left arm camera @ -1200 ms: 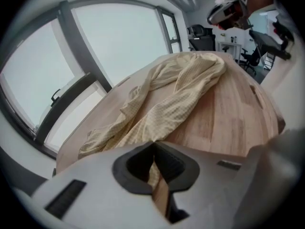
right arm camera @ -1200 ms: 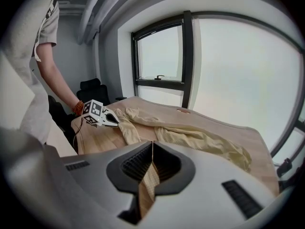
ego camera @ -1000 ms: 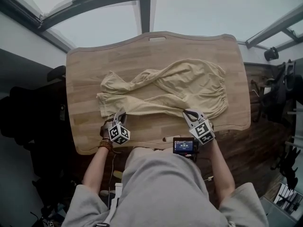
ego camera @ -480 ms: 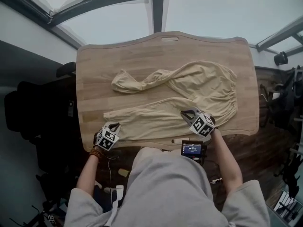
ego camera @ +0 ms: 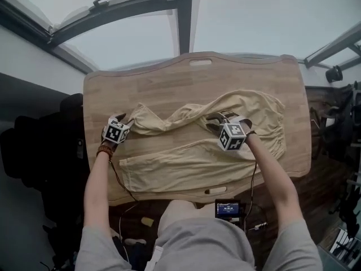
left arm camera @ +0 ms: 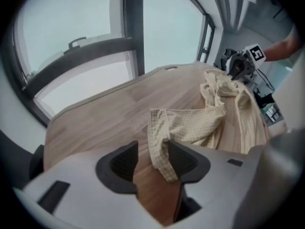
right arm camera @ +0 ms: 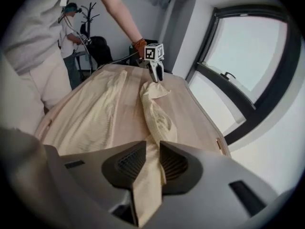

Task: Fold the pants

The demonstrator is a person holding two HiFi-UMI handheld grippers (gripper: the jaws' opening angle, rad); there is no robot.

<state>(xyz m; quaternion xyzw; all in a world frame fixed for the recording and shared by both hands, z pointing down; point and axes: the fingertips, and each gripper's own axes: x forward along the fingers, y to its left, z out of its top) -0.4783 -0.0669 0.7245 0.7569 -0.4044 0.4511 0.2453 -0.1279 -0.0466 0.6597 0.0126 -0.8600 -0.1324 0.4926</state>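
Note:
Beige pants point(ego camera: 186, 164) lie spread on the wooden table point(ego camera: 146, 78), waist at the right point(ego camera: 266, 123), both legs running left. The far leg point(ego camera: 169, 119) is crumpled and twisted. My left gripper point(ego camera: 125, 122) is at that leg's cuff point(left arm camera: 159, 144); its jaws are opening, and the cuff hangs loose between them against the right pad. My right gripper point(ego camera: 215, 117) is at the same leg near the crotch. Its jaws are opening, with a fold of cloth point(right arm camera: 148, 175) still filling the narrow gap. Each gripper view shows the other gripper: the right gripper point(left arm camera: 239, 65) and the left gripper point(right arm camera: 155, 69).
A small black device with a lit screen point(ego camera: 227, 209) sits just below the table's front edge. Windows run along the far side. A coat stand point(right arm camera: 88, 13) and dark chair stand past the table's left end. The near leg lies flat along the front edge.
Both grippers have left the near leg at the table's front edge and moved away to the far leg. The near leg now lies stretched out flat.

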